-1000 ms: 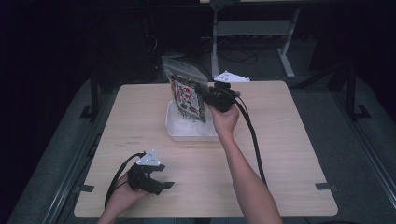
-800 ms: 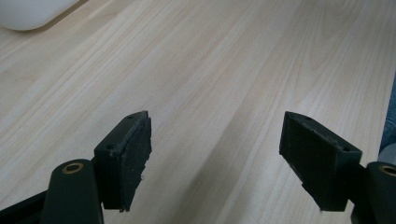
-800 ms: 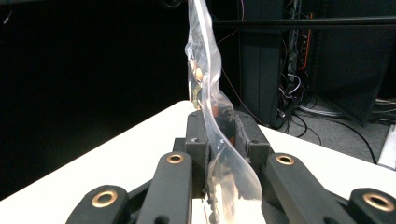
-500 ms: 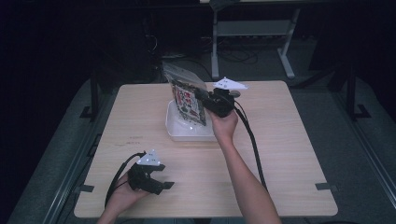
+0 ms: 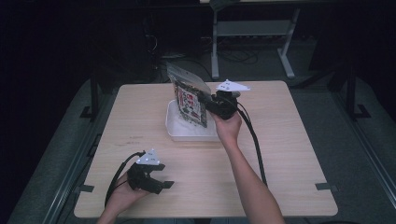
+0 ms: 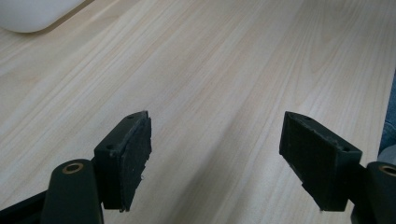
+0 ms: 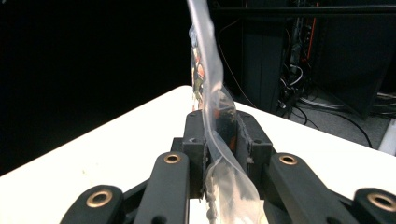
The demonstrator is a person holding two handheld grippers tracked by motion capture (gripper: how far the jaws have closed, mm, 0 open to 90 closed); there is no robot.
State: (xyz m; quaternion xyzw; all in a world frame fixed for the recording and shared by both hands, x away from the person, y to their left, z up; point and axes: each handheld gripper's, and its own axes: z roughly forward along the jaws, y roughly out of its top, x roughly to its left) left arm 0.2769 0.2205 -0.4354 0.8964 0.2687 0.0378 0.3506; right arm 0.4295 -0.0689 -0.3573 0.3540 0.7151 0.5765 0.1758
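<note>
Near left corner of the surface [image 5: 289,154]: left gripper [image 5: 156,183] rests low on the wood in the person's left hand [image 5: 122,196], cable looping back toward the near edge. Jaws stand wide apart with bare wood grain between them (the left gripper view shows nothing in the gap). One pad [image 6: 137,154] is dusty but clean of any contact.

Mid surface, right of centre: the person's right forearm [image 5: 247,177] reaches far-ward from the near edge. Right hand [image 5: 229,128] carries the right gripper [image 5: 208,103], grey three-cornered plate on top, cable trailing back along the arm toward the near right.

Right gripper jaws are clamped on a clear plastic bag [image 5: 189,95] with a red-and-white printed card inside. In the right gripper view the bag's film [image 7: 212,126] runs straight between the two pads, pinched there, and rises upright above them (crumpled film also bulges out on the near side of the jaws). The grip is at the bag's right edge.

The bag stands nearly upright, tilted a little, lifted over a shallow white tray [image 5: 180,133] lying at the centre of the surface; whether its lower edge touches the tray I cannot tell.

Far beyond the surface: dark floor, cables, a grey metal stand [image 5: 252,28].
</note>
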